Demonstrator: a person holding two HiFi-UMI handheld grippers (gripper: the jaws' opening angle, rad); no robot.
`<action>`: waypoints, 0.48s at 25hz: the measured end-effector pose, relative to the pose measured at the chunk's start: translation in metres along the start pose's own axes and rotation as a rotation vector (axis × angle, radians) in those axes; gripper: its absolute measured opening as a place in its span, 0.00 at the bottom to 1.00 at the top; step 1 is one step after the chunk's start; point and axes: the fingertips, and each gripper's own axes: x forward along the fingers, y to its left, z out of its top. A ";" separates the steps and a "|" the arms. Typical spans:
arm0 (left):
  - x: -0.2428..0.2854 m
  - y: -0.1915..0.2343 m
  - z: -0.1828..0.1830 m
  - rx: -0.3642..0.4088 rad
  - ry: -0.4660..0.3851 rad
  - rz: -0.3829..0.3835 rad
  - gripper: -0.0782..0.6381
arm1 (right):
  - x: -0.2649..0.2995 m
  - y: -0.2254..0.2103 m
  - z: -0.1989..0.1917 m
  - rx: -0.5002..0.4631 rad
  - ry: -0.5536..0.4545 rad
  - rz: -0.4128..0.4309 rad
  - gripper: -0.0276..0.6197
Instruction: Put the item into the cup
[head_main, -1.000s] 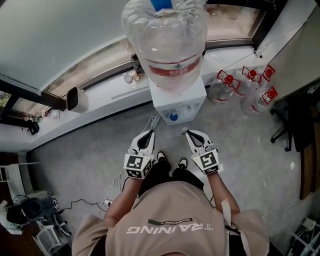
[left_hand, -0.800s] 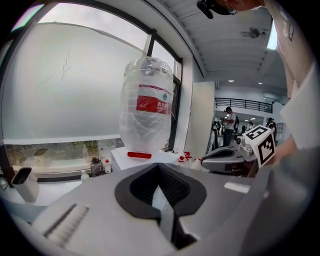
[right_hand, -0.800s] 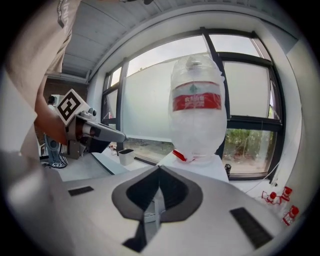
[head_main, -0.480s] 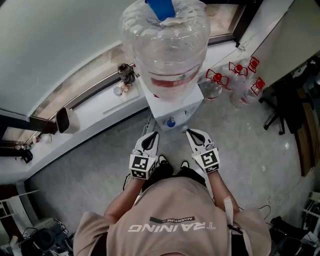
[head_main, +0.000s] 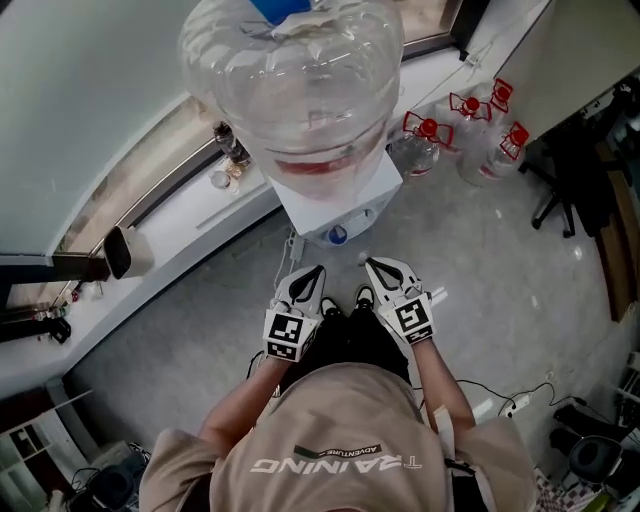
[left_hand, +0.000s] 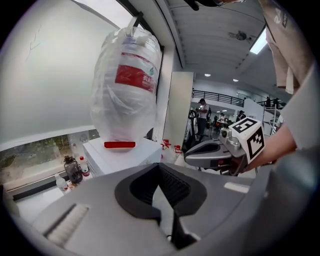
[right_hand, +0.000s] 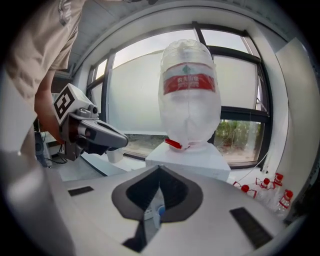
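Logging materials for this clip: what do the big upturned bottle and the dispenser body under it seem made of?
Big bottle: likely clear glossy plastic, see-through with glints.
Dispenser body: smooth white casing, plastic or painted metal; cannot tell which.

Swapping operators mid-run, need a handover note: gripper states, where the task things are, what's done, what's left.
Left gripper: fingers together, nothing held. Right gripper: same, empty.
Both point at the white box-shaped water dispenser with the large clear plastic bottle on top.
No cup and no item shows in any view.
Done: nothing visible. Left: find both, pick the item, put it in the cup.
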 end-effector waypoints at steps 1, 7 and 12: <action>0.005 -0.001 -0.005 0.000 0.015 -0.001 0.12 | 0.003 -0.001 -0.006 0.008 -0.001 0.006 0.06; 0.041 0.003 -0.049 -0.029 0.084 0.021 0.12 | 0.039 -0.007 -0.057 0.024 0.046 0.060 0.06; 0.077 0.009 -0.090 -0.052 0.124 0.025 0.12 | 0.071 -0.007 -0.101 0.008 0.085 0.101 0.06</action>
